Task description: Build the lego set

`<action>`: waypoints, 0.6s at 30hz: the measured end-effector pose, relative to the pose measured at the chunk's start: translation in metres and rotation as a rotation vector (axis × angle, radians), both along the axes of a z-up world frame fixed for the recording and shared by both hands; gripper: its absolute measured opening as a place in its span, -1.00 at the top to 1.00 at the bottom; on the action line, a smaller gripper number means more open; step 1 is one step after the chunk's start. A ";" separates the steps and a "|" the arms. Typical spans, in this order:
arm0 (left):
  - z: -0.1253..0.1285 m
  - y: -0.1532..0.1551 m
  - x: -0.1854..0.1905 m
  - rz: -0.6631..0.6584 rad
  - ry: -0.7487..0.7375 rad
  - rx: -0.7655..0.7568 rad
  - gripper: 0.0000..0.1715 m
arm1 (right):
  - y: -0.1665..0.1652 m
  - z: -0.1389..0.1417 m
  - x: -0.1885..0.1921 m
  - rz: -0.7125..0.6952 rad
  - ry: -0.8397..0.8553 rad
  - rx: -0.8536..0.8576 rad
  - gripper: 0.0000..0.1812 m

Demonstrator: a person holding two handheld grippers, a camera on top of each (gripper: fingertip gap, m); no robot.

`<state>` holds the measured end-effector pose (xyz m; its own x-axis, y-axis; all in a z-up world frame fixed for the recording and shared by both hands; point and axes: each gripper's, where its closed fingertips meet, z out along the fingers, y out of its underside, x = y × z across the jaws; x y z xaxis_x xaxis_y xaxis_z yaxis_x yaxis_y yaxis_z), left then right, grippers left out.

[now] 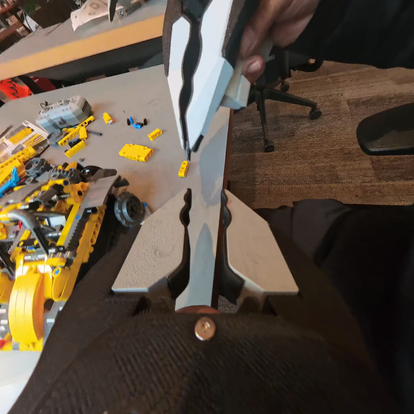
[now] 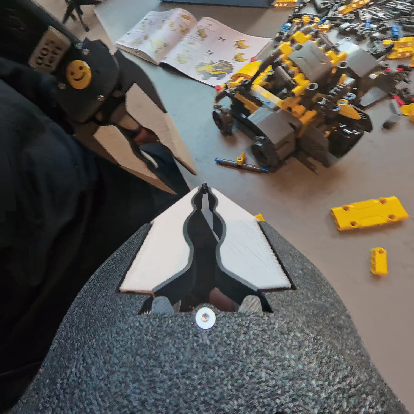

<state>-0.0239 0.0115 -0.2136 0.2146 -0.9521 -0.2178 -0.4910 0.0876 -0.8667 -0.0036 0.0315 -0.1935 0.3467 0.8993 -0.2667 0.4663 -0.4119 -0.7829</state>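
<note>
The largest thing near the tongs is the half-built yellow and grey vehicle model (image 2: 298,109), standing on the grey table (image 2: 291,336) ahead and to the right of the right gripper (image 2: 204,189). That gripper is clenched on a tiny black pin (image 2: 204,186), caught only at the very fingertips. So slight a hold looks easy to lose: a small slackening or a knock against the other tool could, in all likelihood, flick the pin off the near table edge onto the carpet (image 1: 313,168), where it would be hard to find.

The left gripper (image 1: 205,195) hangs released and empty over that same edge, close beside the right one; a collision between the two seems the likeliest cause of a drop.

An open instruction booklet (image 2: 190,44) lies beyond the left gripper. A flat yellow panel (image 2: 369,212) and a short yellow beam (image 2: 379,261) rest to the right of the right gripper's fingers, and a dark axle with blue ends (image 2: 242,165) lies ahead.

Off the table stand office chairs (image 1: 280,89), with another desk (image 1: 78,49) behind.
</note>
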 end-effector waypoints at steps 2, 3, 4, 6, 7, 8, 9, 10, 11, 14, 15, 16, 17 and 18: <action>0.002 0.002 0.008 -0.015 -0.002 0.006 0.73 | -0.007 0.000 -0.003 0.033 -0.007 0.001 0.94; 0.002 0.002 0.011 -0.021 -0.004 0.008 0.74 | -0.008 -0.001 -0.004 0.042 -0.015 0.002 0.94; 0.003 0.003 0.014 -0.027 -0.006 0.013 0.77 | -0.010 -0.001 -0.004 0.049 -0.020 -0.002 0.94; 0.003 0.004 0.017 -0.040 -0.007 0.028 0.81 | -0.013 -0.002 -0.005 0.064 -0.018 -0.011 0.95; 0.003 0.004 0.019 -0.047 -0.005 0.034 0.83 | -0.013 -0.003 -0.006 0.070 -0.020 -0.014 0.95; 0.003 0.004 0.020 -0.052 -0.003 0.036 0.84 | -0.014 -0.004 -0.006 0.075 -0.023 -0.016 0.95; 0.003 0.005 0.022 -0.054 -0.002 0.035 0.86 | -0.014 -0.006 -0.007 0.079 -0.024 -0.015 0.95; 0.003 0.005 0.023 -0.057 -0.004 0.032 0.88 | -0.014 -0.007 -0.008 0.082 -0.023 -0.016 0.95; 0.004 0.005 0.024 -0.061 -0.007 0.029 0.92 | -0.014 -0.008 -0.008 0.083 -0.021 -0.018 0.94; 0.004 0.006 0.025 -0.059 -0.012 0.038 0.97 | -0.016 -0.009 -0.008 0.081 -0.012 -0.020 0.95; 0.004 0.006 0.025 -0.058 -0.015 0.038 0.98 | -0.016 -0.009 -0.007 0.077 -0.008 -0.021 0.95; 0.004 0.006 0.026 -0.054 -0.019 0.041 0.98 | -0.015 -0.008 -0.007 0.070 -0.002 -0.020 0.95; 0.005 0.007 0.027 -0.047 -0.024 0.047 0.98 | -0.014 -0.008 -0.006 0.058 0.005 -0.016 0.95; 0.005 0.008 0.028 -0.038 -0.030 0.050 0.98 | -0.014 -0.007 -0.004 0.043 0.015 -0.015 0.95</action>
